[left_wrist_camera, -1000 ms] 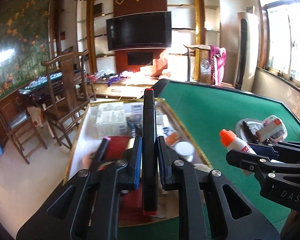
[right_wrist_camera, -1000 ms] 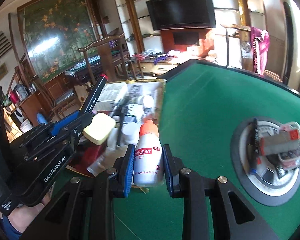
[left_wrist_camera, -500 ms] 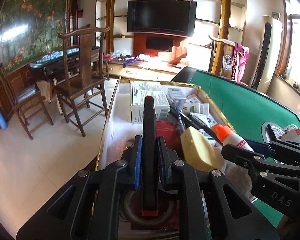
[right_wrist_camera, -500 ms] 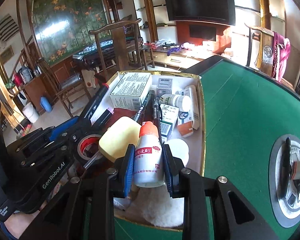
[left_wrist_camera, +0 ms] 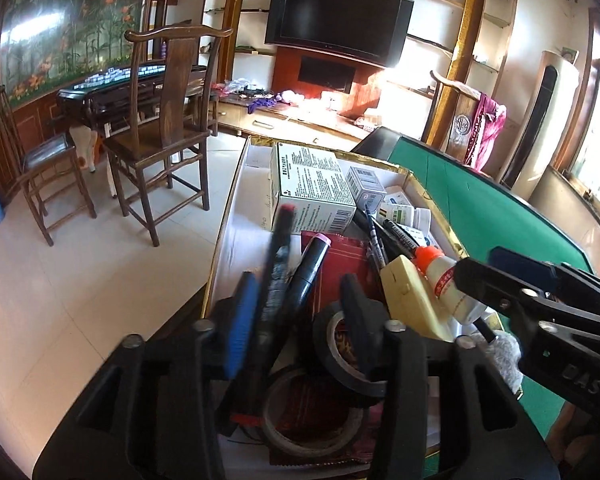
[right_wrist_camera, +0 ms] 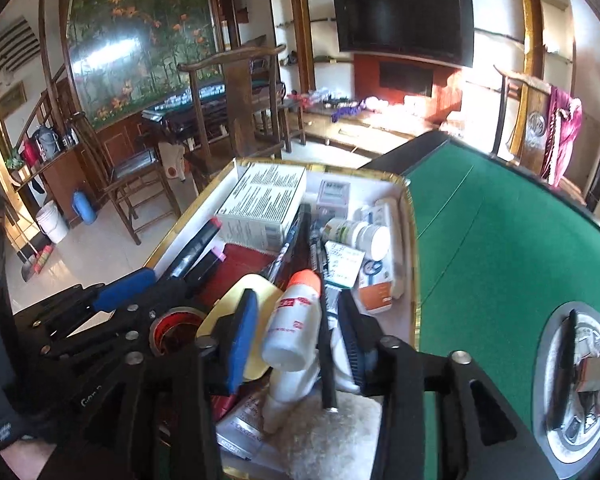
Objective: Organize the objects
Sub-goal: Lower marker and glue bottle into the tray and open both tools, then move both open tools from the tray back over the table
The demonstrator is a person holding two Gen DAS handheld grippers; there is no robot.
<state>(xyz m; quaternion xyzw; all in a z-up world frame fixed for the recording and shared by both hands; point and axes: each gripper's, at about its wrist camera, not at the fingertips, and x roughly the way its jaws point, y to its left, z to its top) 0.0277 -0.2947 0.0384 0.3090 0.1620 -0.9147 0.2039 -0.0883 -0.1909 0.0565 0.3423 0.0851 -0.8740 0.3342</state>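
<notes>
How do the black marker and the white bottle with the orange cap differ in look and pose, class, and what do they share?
1. The black marker is long, thin and dark with a red tip; the white bottle is short, fat and pale with an orange cap.
2. The marker lies between the left gripper's open jaws; the bottle leans between the right gripper's.

Shared: both are over the gold-edged tray, pointing away from the cameras.

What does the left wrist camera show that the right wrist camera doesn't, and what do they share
Only the left wrist view: black tape roll and the red-tipped black marker between the left gripper's just-opened jaws. Only the right wrist view: round grey dish on the green table. Both: the gold-rimmed tray, the orange-capped white bottle and the yellow pad.
</notes>
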